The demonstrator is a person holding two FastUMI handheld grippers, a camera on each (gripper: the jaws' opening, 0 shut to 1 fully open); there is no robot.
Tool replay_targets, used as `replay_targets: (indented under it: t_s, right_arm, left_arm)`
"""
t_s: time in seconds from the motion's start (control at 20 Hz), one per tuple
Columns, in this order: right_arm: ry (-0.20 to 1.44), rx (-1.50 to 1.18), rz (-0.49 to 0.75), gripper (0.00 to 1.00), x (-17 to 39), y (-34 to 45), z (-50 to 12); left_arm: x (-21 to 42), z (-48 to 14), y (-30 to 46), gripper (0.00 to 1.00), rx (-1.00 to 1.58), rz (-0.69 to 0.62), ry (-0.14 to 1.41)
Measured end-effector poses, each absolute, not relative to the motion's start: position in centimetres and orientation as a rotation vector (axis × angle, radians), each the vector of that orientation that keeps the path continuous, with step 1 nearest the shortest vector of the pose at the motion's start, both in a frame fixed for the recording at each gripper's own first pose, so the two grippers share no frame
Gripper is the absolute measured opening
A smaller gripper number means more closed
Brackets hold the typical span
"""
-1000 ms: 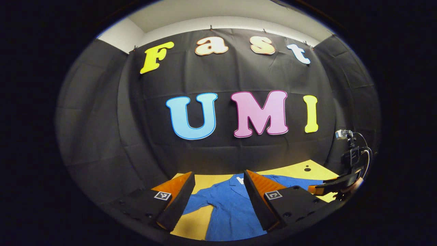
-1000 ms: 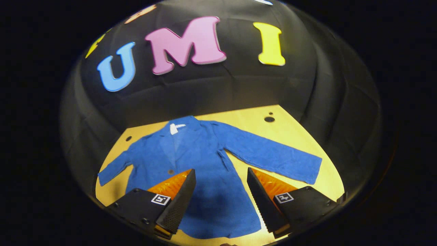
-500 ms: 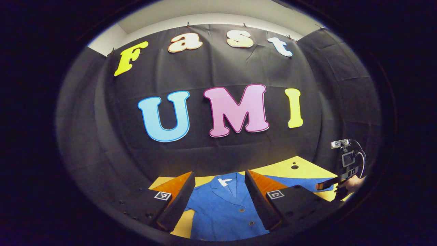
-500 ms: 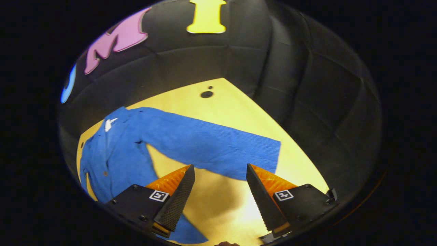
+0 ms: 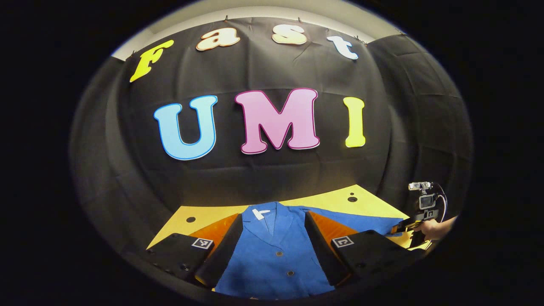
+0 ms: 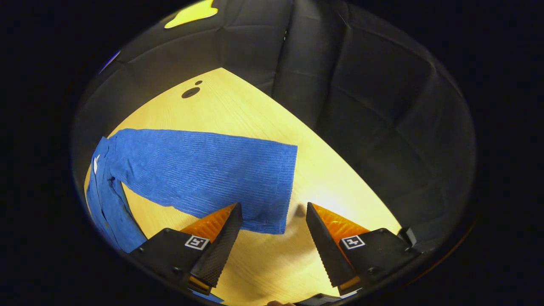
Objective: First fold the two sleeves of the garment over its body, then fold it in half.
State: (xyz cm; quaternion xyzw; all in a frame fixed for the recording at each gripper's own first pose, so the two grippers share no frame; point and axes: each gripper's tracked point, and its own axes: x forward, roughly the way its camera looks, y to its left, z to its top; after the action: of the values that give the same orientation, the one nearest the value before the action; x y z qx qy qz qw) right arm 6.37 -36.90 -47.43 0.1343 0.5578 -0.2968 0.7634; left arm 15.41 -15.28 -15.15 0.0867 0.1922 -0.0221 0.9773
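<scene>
- My left gripper (image 5: 273, 248) hung above the table with its two wedge-shaped fingers spread wide, nothing between them but air.
- Framed in that gap lay the blue ribbed-knit jacket (image 5: 276, 259), flat on its back, lapels pointing down to a row of small round buttons (image 5: 279, 253).
- A little white tag (image 5: 259, 213) sat at the collar, at the far end of the garment.
- Under it all was the yellow wooden table (image 5: 204, 214), smooth and pale-grained, with a small round dark hole (image 5: 191, 219) on the left side and another (image 5: 352, 199) at the far right.
- The left gripper view also gave me my other tool from outside: the right gripper (image 5: 401, 228), low over the cuff end of the outstretched sleeve, with my hand (image 5: 434, 228) wrapped round its handle and a small camera block on top.
- From the right gripper view, my right gripper (image 6: 272, 231) was also parted, fingers wide, clamping nothing.
- Its finger faces looked finely toothed along the inner edges.
- Between and just beyond them lay the long rectangular blue sleeve (image 6: 204, 172), stretched out straight, its fine ridges running crosswise and its cuff (image 6: 285, 187) cut square.
- The near cuff corner lay between the two fingers; I could not tell whether either touched cloth.
- This view picked up the knit texture that the left gripper view smoothed over.
- Black quilted-looking cloth (image 6: 361, 106) walled the booth behind the table corner.
</scene>
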Motion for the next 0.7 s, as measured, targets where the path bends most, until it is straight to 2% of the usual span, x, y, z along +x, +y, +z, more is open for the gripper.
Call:
replay_targets:
  t_s: [0.05,0.1,0.15,0.2,0.25,0.4,0.45,0.5,0.7]
  right_arm:
    - [1.197,0.297,-0.653,0.97,6.7,-37.3,-47.5]
    - [1.206,0.298,-0.649,0.89,6.5,-37.2,-47.7]
    - [1.199,0.29,-0.641,0.94,6.6,-37.0,-47.7]
    - [1.198,0.289,-0.627,0.83,6.6,-36.7,-47.7]
    - [1.192,0.295,-0.619,0.78,6.8,-36.6,-47.8]
    - [1.17,0.363,-0.625,0.28,8.1,-36.3,-48.5]
    - [1.157,0.402,-0.591,0.11,8.6,-35.7,-48.1]
    - [1.158,0.433,-0.555,0.04,8.8,-35.0,-48.0]
    - [1.154,0.443,-0.496,0.01,9.4,-33.3,-47.5]
  left_arm:
    - [15.5,-15.4,-15.5,0.84,0.179,-0.04,0.392]
    - [15.5,-15.5,-15.7,0.84,0.185,-0.038,0.396]
    - [15.5,-15.6,-16.0,0.84,0.19,-0.039,0.399]
    - [15.5,-15.7,-16.2,0.84,0.194,-0.042,0.4]
    - [15.4,-15.7,-16.5,0.84,0.194,-0.045,0.396]
    - [15.1,-15.5,-16.8,0.84,0.178,-0.05,0.389]
    - [14.9,-15.5,-16.6,0.84,0.177,-0.046,0.387]
    - [14.8,-15.5,-16.3,0.84,0.176,-0.039,0.387]
    - [13.9,-15.5,-14.6,0.84,0.162,0.005,0.392]
